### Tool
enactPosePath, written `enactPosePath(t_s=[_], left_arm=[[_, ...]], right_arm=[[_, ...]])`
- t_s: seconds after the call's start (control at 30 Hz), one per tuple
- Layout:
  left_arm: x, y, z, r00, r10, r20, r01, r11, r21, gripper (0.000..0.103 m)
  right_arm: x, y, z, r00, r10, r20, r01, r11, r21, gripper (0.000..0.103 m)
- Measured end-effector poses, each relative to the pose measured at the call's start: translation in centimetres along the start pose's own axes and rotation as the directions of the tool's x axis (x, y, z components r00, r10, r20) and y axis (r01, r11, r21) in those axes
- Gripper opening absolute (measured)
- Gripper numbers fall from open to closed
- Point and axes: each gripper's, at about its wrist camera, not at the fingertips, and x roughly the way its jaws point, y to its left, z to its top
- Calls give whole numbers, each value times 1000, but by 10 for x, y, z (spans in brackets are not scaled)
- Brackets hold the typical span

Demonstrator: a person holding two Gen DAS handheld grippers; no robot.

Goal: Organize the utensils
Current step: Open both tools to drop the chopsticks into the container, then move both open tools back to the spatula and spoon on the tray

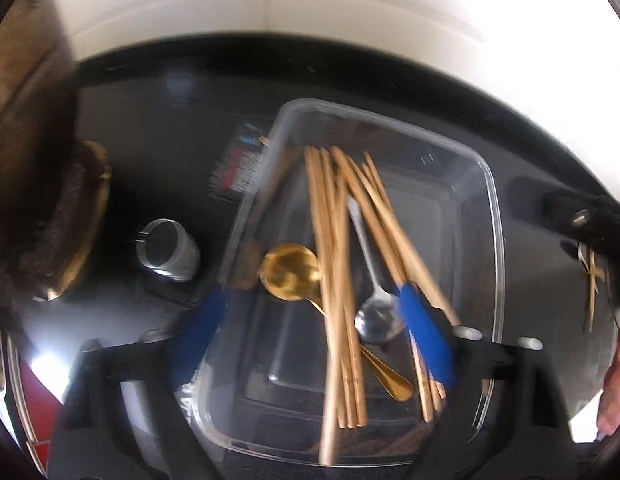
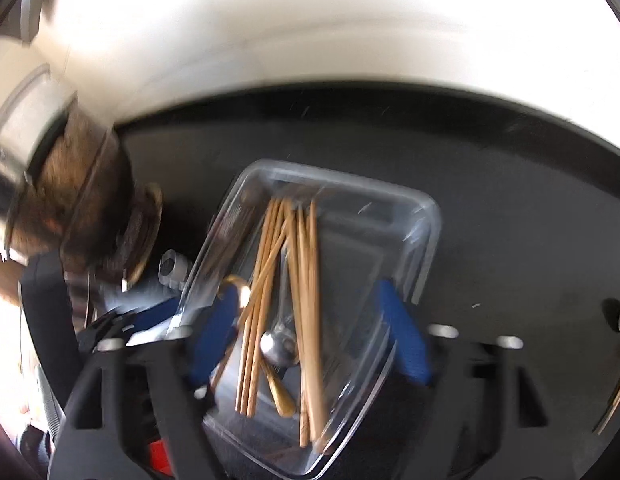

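Both the left gripper (image 1: 310, 320) and right gripper (image 2: 310, 332) hang jaws apart, empty, over the clear plastic tub (image 1: 494, 216) — better to align the wooden chopsticks (image 1: 334, 264) beside the steel spoon (image 1: 376, 316) first.

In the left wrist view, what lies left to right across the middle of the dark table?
Small clear cup → gold spoon bowl → silver spoon bowl → right rim of the clear plastic container.

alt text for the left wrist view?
Open left gripper with blue pads hangs over a clear plastic tub holding wooden chopsticks, a gold spoon and a silver spoon. The tub sits on a black table beside a small glass jar. The image is motion-blurred.
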Motion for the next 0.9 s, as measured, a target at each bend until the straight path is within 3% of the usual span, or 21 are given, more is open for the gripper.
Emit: enactPosePath(t_s=[0.17,0.37,0.67,0.9], left_arm=[[-7,0,-5,1000,15,-9,-15,1000,-24,87],[-12,-32,-13,1000,9,-8,-9,1000,-6,87],[-18,-141,-16,999,-49,4,48,989,141,87],[-14,-253,-30,993,-118,-19,119,952,281,87]], right_arm=[[-19,-21,-1,1000,-6,24,5,999,36,73],[-39,-53,-14,1000,-29,14,28,998,57,73],[-95,-131,-40,993,-101,58,96,992,81,73],[-144,-219,-74,980,-184,74,173,975,137,73]])
